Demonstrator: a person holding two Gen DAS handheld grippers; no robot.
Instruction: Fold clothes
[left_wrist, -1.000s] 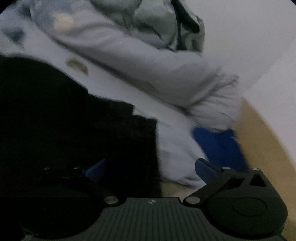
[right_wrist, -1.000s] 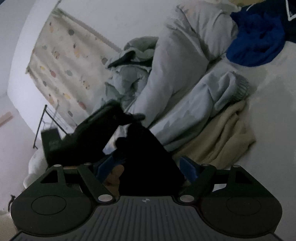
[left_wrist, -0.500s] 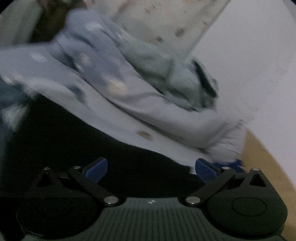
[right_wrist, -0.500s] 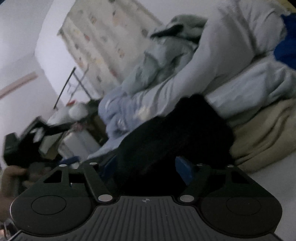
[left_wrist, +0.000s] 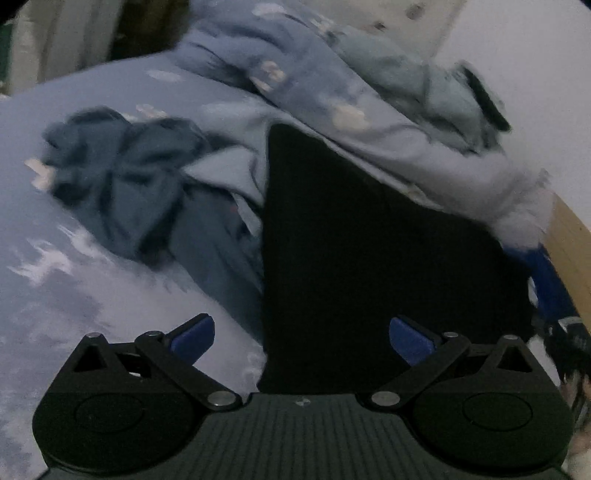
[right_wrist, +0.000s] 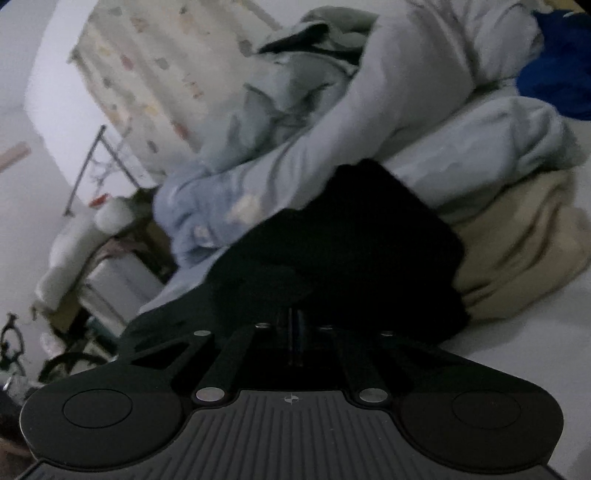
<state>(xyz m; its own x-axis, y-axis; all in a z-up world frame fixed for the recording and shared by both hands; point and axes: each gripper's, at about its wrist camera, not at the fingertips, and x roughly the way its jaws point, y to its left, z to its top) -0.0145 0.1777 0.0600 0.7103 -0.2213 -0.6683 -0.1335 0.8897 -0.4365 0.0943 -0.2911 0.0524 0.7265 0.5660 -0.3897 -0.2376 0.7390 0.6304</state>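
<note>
A black garment (left_wrist: 369, 240) lies on the bed among other clothes. My left gripper (left_wrist: 301, 336) is open, and the garment's left edge runs up between its blue pads (left_wrist: 192, 334) without either pad pressing on it. In the right wrist view the same black garment (right_wrist: 351, 240) spreads out just ahead. My right gripper (right_wrist: 295, 332) has its jaws closing tight together on the garment's near edge. A pale grey sweatshirt (right_wrist: 461, 166) lies behind the black cloth.
A crumpled dark blue-grey garment (left_wrist: 129, 177) sits left on the patterned blue bedding (left_wrist: 110, 92). A beige garment (right_wrist: 517, 258) and a bright blue one (right_wrist: 554, 74) lie to the right. A wooden edge (left_wrist: 569, 236) borders the bed. Furniture clutter (right_wrist: 92, 258) stands beyond.
My left gripper swept sideways, so the black cloth's left edge and the blue-grey garment now show. My right gripper closed from wide open onto the black garment.
</note>
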